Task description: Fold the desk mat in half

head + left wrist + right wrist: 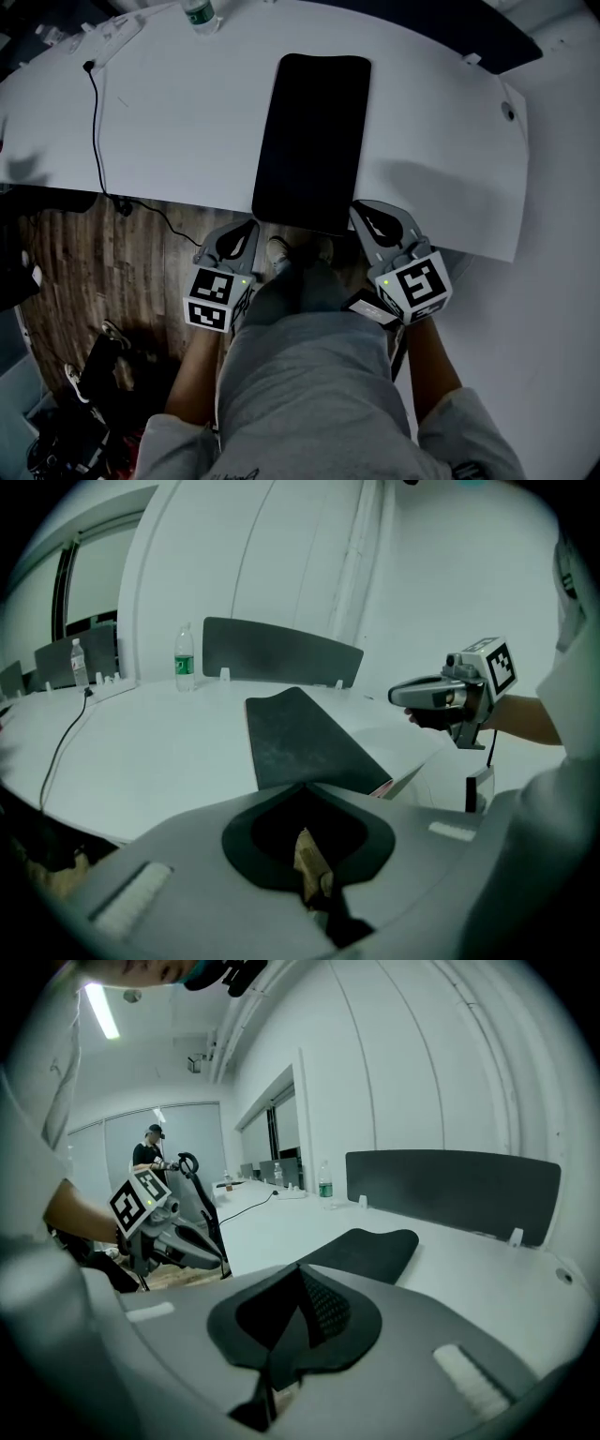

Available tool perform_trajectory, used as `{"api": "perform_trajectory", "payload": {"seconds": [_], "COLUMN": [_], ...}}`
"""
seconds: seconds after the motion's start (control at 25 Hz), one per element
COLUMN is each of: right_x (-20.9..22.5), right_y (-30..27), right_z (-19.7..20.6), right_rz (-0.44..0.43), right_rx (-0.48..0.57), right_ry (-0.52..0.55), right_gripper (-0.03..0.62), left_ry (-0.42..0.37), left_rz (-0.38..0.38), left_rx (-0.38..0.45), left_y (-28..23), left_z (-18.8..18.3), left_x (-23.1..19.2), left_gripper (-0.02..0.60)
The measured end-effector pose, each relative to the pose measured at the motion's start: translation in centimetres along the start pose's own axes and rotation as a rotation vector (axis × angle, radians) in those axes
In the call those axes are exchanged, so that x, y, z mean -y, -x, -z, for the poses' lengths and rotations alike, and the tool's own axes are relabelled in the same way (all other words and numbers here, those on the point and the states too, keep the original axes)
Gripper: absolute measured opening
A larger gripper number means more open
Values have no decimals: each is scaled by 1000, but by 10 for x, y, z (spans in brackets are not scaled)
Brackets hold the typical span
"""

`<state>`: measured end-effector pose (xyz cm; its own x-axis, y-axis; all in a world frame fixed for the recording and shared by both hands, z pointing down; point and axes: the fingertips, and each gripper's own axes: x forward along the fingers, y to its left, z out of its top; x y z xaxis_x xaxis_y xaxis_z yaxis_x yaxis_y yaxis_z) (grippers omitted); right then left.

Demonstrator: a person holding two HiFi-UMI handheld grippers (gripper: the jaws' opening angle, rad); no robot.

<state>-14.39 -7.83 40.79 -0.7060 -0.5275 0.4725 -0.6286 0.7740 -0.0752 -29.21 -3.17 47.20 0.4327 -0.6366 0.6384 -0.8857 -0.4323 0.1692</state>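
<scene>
The black desk mat (314, 136) lies flat and lengthwise on the white table (187, 122), its near end at the table's front edge. My left gripper (251, 227) hovers just off the mat's near left corner, jaws shut, with nothing seen between them. My right gripper (360, 210) is at the near right corner, also shut and empty. In the left gripper view the mat (300, 742) stretches ahead and the right gripper (412, 694) hangs in the air above the table edge. From the right gripper view, the mat (367, 1252) lies ahead and the left gripper (192, 1252) is at left.
A water bottle (200, 14) stands at the table's far edge, and a black cable (95, 131) runs over the left side and down to the wooden floor (103, 272). Dark chair backs (281, 653) stand behind the table. A person (148, 1152) is far off.
</scene>
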Motion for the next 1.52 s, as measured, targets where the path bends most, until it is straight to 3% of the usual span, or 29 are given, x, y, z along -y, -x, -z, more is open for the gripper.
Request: {"api": "perform_trajectory", "payload": {"seconds": [0.24, 0.52, 0.84, 1.52], "right_x": [-6, -2, 3, -3], "right_y": [14, 38, 56, 74], "right_z": [-25, -51, -68, -64], "right_rz": [-61, -75, -89, -130], "right_rx": [3, 49, 89, 92], "right_ry": [91, 65, 0, -44], "right_gripper": [8, 6, 6, 5], "left_ry": [-56, -77, -34, -46], "left_rz": [18, 10, -23, -20], "left_rx": [40, 127, 273, 285], "left_y": [20, 47, 63, 67], "left_z": [-32, -74, -111, -121], "left_x": [24, 46, 63, 87], "left_gripper": [20, 20, 20, 20]}}
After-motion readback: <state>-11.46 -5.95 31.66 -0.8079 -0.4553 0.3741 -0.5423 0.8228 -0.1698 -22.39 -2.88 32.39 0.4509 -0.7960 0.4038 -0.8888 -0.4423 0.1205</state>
